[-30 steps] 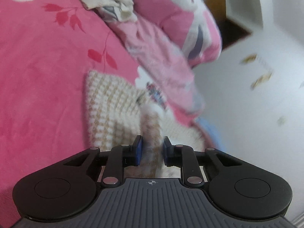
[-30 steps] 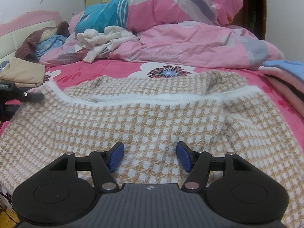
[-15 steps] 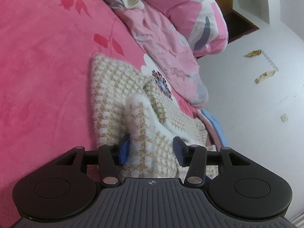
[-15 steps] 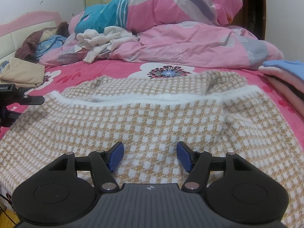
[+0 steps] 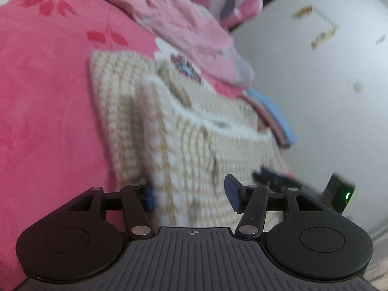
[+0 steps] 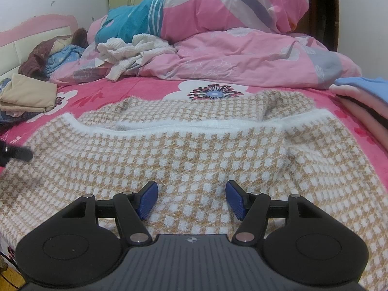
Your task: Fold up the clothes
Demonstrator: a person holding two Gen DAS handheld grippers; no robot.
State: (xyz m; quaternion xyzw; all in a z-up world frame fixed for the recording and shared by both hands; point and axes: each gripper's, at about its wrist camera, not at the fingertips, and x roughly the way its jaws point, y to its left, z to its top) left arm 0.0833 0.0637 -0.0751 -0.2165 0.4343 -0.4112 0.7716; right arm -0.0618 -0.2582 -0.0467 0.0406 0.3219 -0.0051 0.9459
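1. Lying flat across the pink bedspread (image 6: 150, 89), the checked sweater (image 6: 194, 150) runs its long axis side to side ahead of the right gripper (image 6: 191, 200).
2. Right jaws gape, empty, above the knit.
3. The left gripper (image 5: 189, 195) is opening; a sweater fold lies between its pads, unpressed.
4. No containers are visible.

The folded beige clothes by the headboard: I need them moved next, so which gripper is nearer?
Left. The left gripper is at the sweater's edge below the folded beige clothes; the right gripper hovers mid-sweater.
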